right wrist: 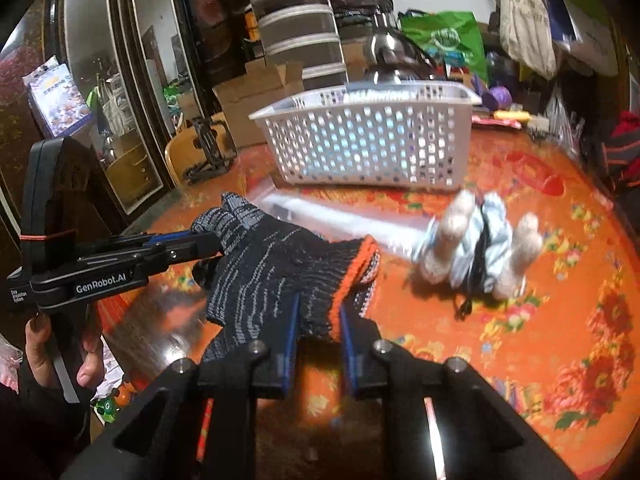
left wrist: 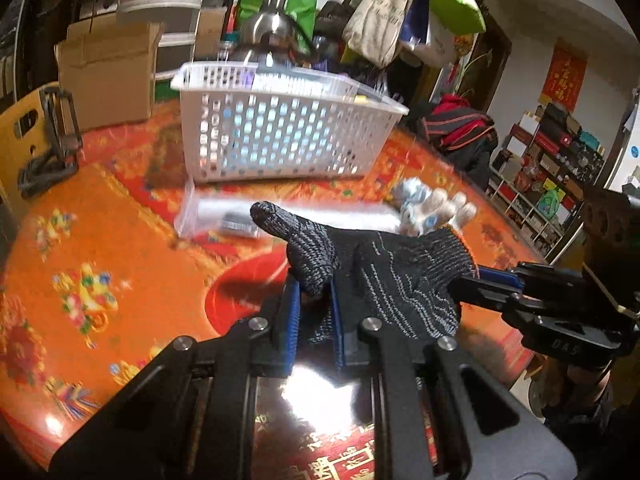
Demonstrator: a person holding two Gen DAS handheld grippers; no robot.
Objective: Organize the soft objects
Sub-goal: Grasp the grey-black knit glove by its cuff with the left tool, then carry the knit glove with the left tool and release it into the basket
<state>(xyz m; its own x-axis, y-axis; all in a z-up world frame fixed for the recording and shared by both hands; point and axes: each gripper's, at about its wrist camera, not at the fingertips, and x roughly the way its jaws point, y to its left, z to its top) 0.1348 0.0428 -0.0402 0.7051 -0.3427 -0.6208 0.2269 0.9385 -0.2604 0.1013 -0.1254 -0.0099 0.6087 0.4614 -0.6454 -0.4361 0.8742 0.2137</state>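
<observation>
A black knit glove (left wrist: 384,276) with an orange cuff (right wrist: 348,276) hangs stretched between both grippers above the table. My left gripper (left wrist: 316,300) is shut on its finger end; it shows from the side in the right wrist view (right wrist: 208,244). My right gripper (right wrist: 318,320) is shut on the cuff end; it enters the left wrist view from the right (left wrist: 464,284). A white perforated basket (left wrist: 280,132) (right wrist: 372,140) stands behind. A pale blue and white soft bundle (right wrist: 476,244) (left wrist: 432,208) lies on the table to the right.
A clear plastic bag (left wrist: 224,216) with dark items lies before the basket. The round table has an orange-red floral cloth (right wrist: 540,320). A yellow chair (left wrist: 24,148) and cardboard boxes (left wrist: 108,68) stand at the left. Cluttered shelves (left wrist: 548,176) are at the right.
</observation>
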